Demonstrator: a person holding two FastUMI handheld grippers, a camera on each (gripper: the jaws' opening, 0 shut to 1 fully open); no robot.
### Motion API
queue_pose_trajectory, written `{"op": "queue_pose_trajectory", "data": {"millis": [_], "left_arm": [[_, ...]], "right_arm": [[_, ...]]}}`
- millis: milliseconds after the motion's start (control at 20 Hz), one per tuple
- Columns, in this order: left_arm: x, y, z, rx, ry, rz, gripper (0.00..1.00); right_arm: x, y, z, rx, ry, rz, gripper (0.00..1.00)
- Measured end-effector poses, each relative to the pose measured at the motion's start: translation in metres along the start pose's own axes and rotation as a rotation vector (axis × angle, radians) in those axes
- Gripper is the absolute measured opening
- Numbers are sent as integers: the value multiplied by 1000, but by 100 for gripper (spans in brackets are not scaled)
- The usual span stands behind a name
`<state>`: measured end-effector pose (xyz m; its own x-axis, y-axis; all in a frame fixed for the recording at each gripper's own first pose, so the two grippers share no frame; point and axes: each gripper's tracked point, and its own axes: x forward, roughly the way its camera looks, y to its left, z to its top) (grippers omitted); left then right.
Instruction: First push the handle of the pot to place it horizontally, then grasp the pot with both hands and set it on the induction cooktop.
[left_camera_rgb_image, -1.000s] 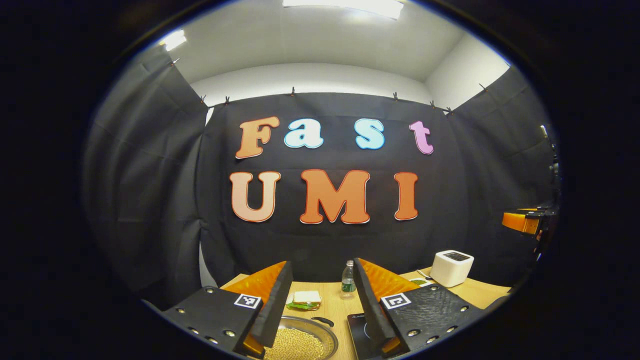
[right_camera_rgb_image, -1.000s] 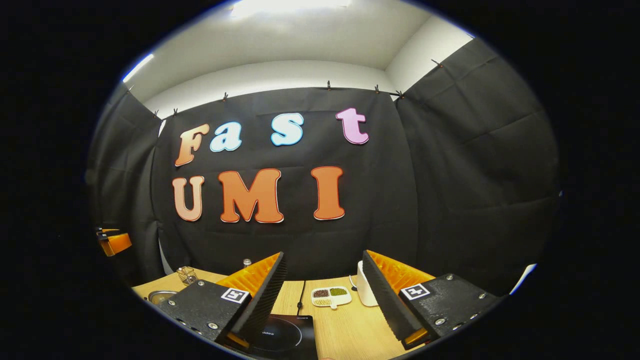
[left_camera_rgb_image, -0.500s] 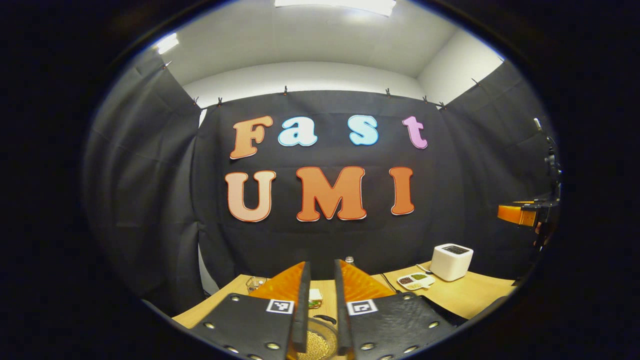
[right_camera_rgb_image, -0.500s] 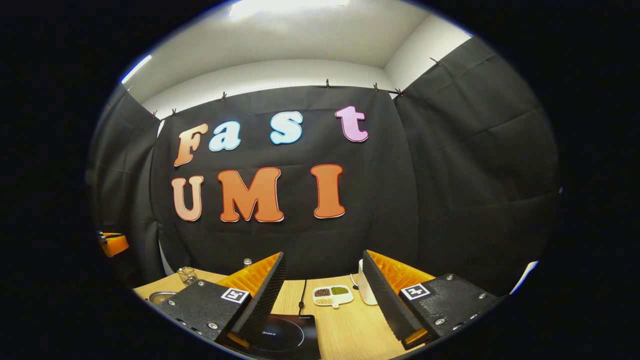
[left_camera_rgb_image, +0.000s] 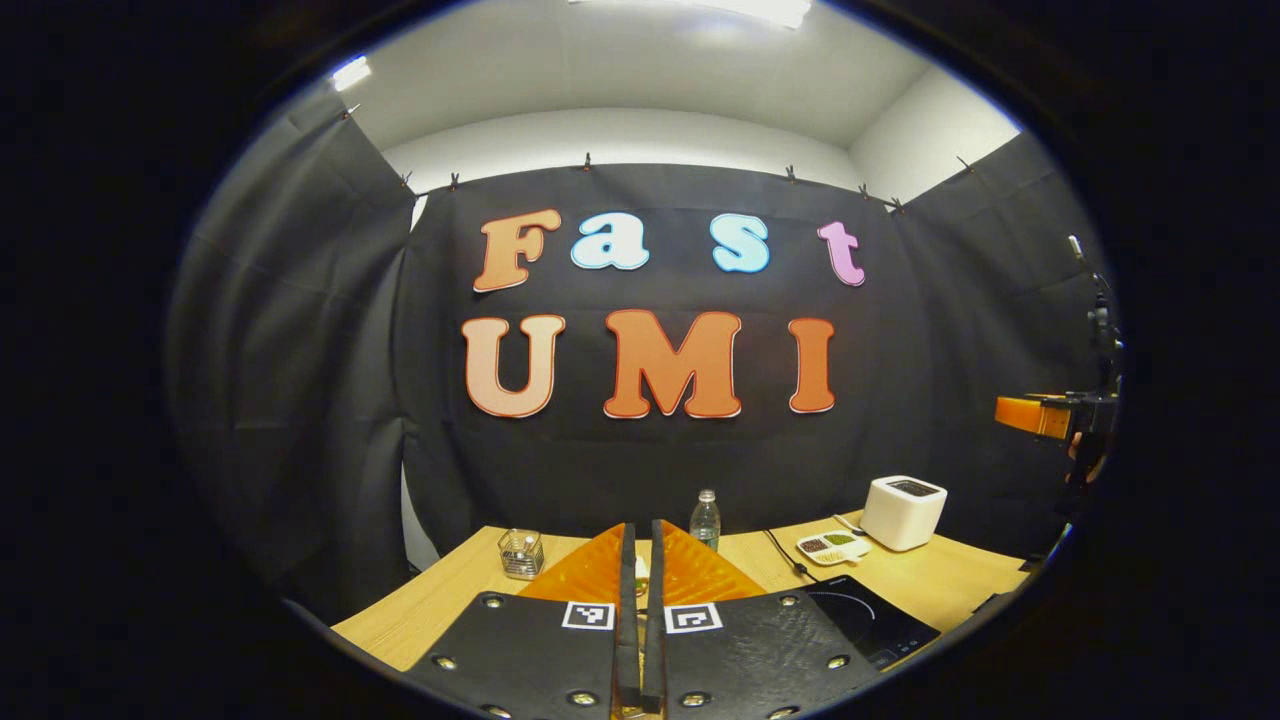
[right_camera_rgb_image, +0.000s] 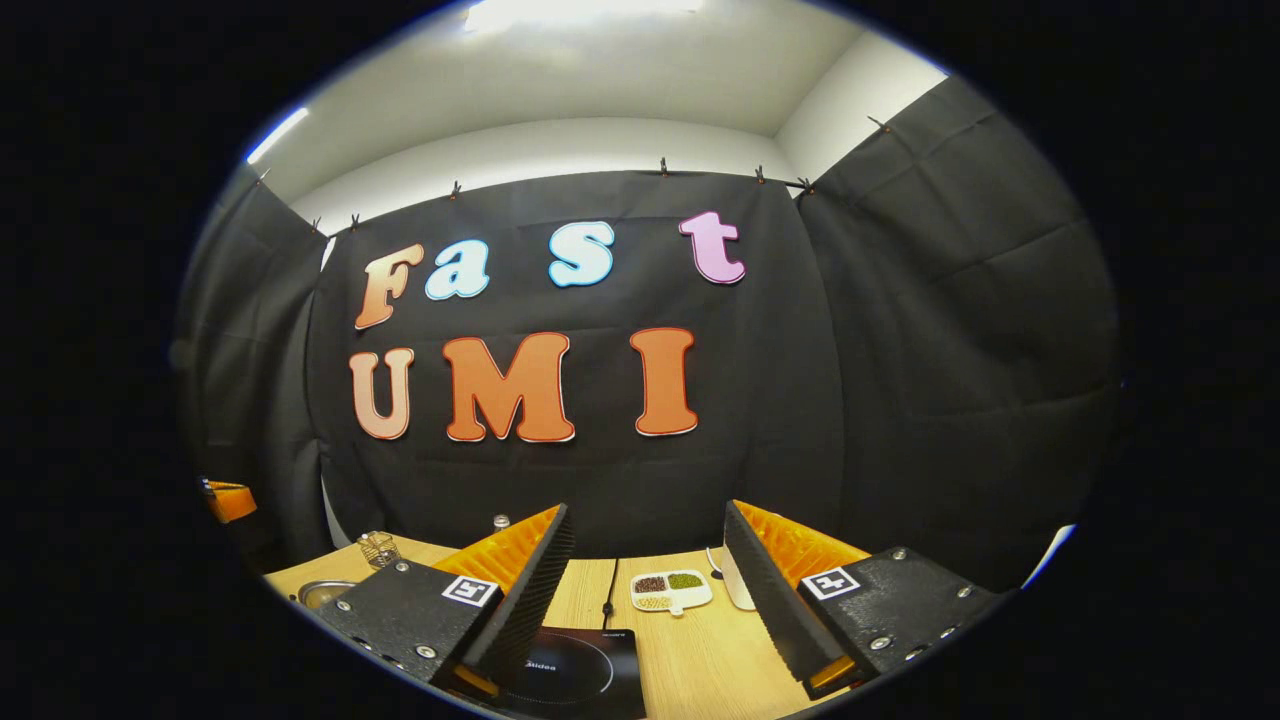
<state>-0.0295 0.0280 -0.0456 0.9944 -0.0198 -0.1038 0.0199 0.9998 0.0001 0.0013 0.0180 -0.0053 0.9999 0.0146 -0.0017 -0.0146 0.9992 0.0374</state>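
Pot (right_camera_rgb_image: 322, 592) rim visible, handle direction hidden

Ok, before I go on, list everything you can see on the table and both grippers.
table: one, light wood
induction cooktop: one, black, near edge
pot: one, metal rim, left of cooktop
wire basket: one, clear, back left
water bottle: one, clear, back centre
divided dish: one, white, holding beans
white appliance: one, back right
left gripper: black and orange, fingers closed together
right gripper: black and orange, fingers apart
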Motion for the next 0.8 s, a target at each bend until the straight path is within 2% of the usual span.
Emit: {"op": "queue_pose_trajectory", "data": {"millis": [800], "left_arm": [[-69,102,-134,-4,301,223,4]], "right_arm": [[9,30,-13,-11,26,58,95]]}}
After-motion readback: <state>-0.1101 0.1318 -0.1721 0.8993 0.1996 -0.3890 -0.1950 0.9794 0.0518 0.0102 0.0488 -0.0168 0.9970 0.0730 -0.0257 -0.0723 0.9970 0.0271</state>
